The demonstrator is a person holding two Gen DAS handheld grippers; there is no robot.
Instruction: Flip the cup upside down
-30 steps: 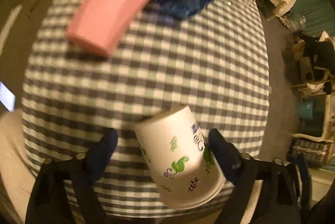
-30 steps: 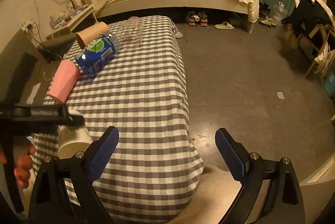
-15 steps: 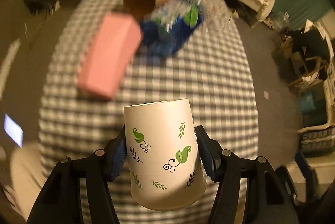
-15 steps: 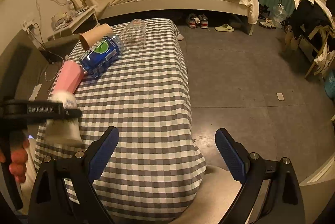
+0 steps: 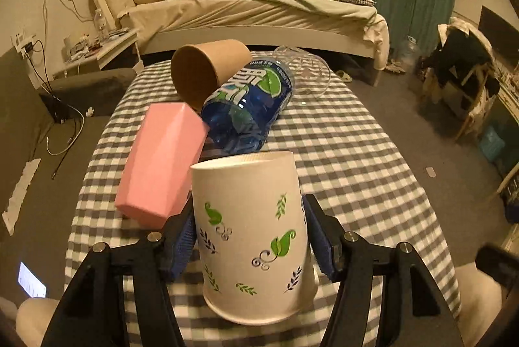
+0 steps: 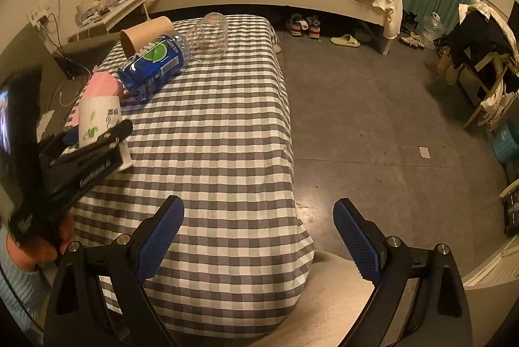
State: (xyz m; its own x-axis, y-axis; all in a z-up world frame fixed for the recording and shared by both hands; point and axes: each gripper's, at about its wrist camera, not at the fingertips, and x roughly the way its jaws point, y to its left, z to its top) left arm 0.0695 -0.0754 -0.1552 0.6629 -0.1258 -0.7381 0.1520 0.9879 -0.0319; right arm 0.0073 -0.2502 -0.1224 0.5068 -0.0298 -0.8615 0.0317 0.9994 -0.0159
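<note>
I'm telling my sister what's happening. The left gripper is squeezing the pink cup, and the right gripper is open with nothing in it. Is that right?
Not quite. In the left wrist view the left gripper is squeezing the white paper cup with green leaves, not the pink cup, which lies on the table beside it. The right gripper is open with nothing in it.

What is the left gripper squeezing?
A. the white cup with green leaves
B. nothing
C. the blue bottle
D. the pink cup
A: the left gripper has its blue pads pressed on both sides of the white cup with green leaves.
</note>
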